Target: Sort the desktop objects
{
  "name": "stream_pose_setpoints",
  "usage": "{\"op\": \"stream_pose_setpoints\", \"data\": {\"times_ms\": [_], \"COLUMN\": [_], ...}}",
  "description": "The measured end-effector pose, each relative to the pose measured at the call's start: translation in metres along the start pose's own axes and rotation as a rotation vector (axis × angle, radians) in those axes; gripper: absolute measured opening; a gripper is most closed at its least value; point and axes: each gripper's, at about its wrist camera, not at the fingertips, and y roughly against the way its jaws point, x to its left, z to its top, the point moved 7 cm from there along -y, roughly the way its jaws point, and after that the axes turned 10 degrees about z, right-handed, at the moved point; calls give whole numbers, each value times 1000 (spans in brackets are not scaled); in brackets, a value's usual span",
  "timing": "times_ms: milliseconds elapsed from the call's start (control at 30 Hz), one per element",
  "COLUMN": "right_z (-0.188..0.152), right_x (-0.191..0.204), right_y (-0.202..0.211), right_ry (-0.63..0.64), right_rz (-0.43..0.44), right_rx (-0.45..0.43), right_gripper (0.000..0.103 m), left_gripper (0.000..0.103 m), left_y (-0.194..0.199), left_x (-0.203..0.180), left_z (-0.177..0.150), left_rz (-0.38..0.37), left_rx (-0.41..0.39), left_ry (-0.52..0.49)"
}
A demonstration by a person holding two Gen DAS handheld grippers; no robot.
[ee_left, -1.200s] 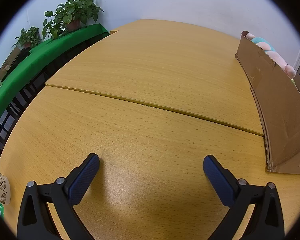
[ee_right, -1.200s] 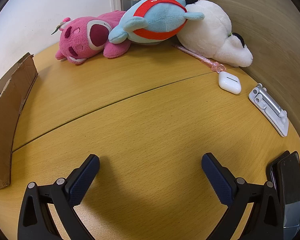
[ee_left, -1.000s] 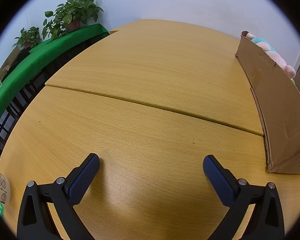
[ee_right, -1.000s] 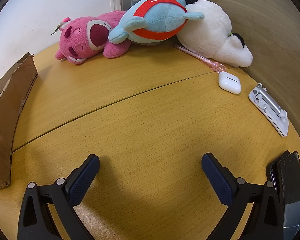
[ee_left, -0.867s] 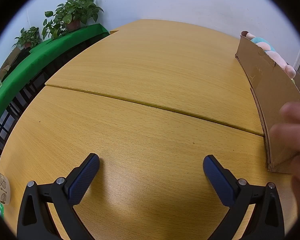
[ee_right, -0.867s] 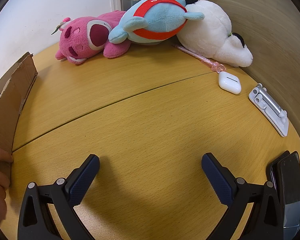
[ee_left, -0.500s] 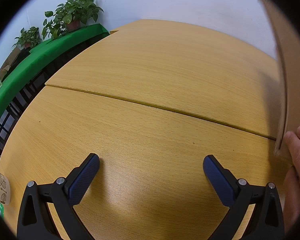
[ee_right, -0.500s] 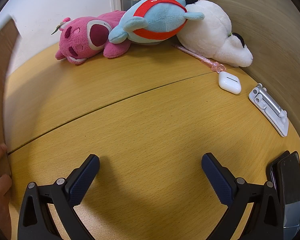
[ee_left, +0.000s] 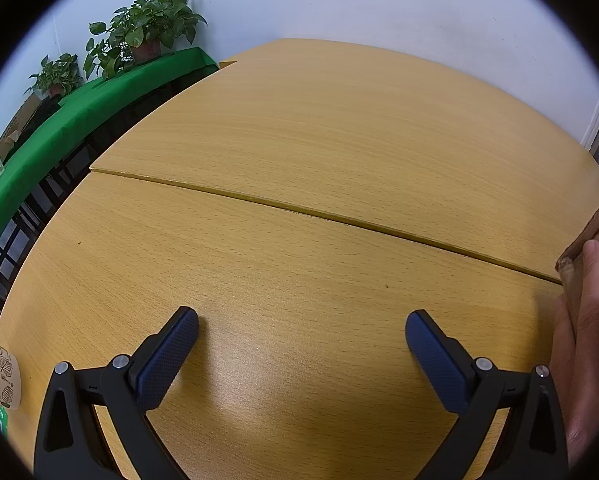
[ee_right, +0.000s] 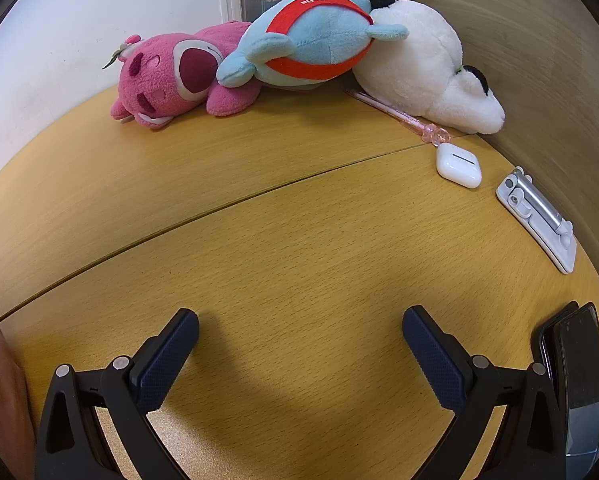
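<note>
Left tongs spread wide over bare tabletop, right tongs spread too, nothing pinched, bare hand gripped cardboard edge, plushies piled far back

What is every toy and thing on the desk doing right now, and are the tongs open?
Left tongs: open, empty.
Right tongs: open, empty.
Cardboard box: held by a bare hand.
Pink plush: lying down.
Blue plush: leaning on the others.
White plush: lying down.
Earbud case: closed.
Pink pen: flat.
Phone stand: folded flat.
</note>
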Motion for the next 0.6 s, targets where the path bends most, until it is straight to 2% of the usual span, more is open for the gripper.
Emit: {"op": "stream_pose_setpoints", "data": {"times_ms": [600], "right_z": [0], "right_x": [0], "right_y": [-5], "right_ry": [-1], "right_rz": [0], "right_rx": [-2], "right_gripper": [103], "left_gripper": [103], "left_y": [0], "left_x": [0], "left_z": [1], "left_rz": [-1], "left_rx": [0], "left_ry": [-1]}}
